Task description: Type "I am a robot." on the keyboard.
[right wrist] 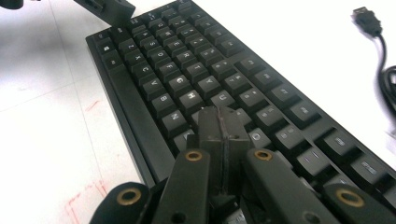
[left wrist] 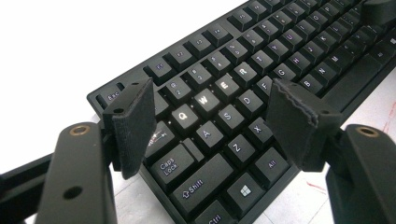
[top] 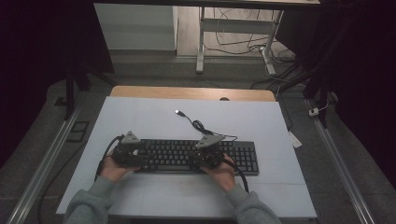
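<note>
Typing work on the flat black plastic keyboard (right wrist: 196,88) is the step in hand, judged from how both tools sit over the keys. Nearest, the right gripper (right wrist: 222,122) is clenched, its two black jaws pressed flat together with nothing between them, forming a single blunt tip. That tip sits down among the keys just under it, around the J, K and M area; whether a key is actually depressed cannot be told. Next, the left gripper (left wrist: 208,105) is released, jaws standing wide apart, hovering above the Q, W, A, S cluster with the Caps Lock and Shift keys just below and ahead of its left pad. Beyond both tips the key rows run on, and farther off the keyboard's loose black USB cable (right wrist: 383,56) lies unplugged on the white table mat (top: 140,116). Next move, in my judgement, calls for lifting the right tip clear and setting it squarely on one chosen key without catching neighbours.
</note>
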`<state>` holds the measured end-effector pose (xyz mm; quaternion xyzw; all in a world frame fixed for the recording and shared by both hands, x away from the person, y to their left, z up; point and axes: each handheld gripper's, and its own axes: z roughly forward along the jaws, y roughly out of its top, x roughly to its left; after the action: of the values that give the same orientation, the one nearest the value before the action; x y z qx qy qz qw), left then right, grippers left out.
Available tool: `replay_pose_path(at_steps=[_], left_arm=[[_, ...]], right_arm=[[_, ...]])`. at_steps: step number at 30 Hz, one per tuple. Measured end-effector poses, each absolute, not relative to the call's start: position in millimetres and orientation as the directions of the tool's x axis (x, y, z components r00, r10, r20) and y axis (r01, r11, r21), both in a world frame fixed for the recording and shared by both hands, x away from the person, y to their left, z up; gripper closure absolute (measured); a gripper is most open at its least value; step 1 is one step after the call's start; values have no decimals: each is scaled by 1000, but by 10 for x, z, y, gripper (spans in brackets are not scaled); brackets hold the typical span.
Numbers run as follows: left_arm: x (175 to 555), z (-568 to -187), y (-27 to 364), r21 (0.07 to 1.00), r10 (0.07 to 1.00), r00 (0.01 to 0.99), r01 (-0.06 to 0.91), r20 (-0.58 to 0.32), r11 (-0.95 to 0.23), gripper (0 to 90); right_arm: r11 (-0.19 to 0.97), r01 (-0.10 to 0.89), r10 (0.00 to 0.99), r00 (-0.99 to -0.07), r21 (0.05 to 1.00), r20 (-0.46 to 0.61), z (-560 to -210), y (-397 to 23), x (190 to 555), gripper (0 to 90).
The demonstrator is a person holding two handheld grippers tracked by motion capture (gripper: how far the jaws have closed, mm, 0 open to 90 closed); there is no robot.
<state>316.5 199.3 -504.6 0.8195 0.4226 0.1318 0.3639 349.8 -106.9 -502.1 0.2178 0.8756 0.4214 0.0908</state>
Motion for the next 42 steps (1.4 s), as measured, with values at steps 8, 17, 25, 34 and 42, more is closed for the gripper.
replay_pose_path(at_steps=[8, 17, 25, 34, 42], left_arm=[[3171, -5051, 1993, 706, 789, 608, 598, -91, -380, 328], [3170, -5051, 1992, 706, 787, 610, 597, -91, -381, 328], [3172, -5050, 2001, 706, 787, 610, 598, -94, -379, 327], [3177, -5052, 1994, 706, 786, 612, 596, -92, -381, 327], [3170, -5043, 1988, 712, 782, 617, 589, -89, -384, 325]], right_arm=[[528, 321, 484, -875, 786, 32, -5003, -1305, 3474, 794], [504, 330, 533, -846, 798, 13, -4983, -1570, 3425, 555], [485, 335, 563, -826, 807, 4, -4943, -1800, 3388, 513], [455, 341, 584, -812, 823, 13, -4933, -2012, 3374, 498], [464, 338, 582, -813, 819, 5, -4937, -2001, 3381, 499]])
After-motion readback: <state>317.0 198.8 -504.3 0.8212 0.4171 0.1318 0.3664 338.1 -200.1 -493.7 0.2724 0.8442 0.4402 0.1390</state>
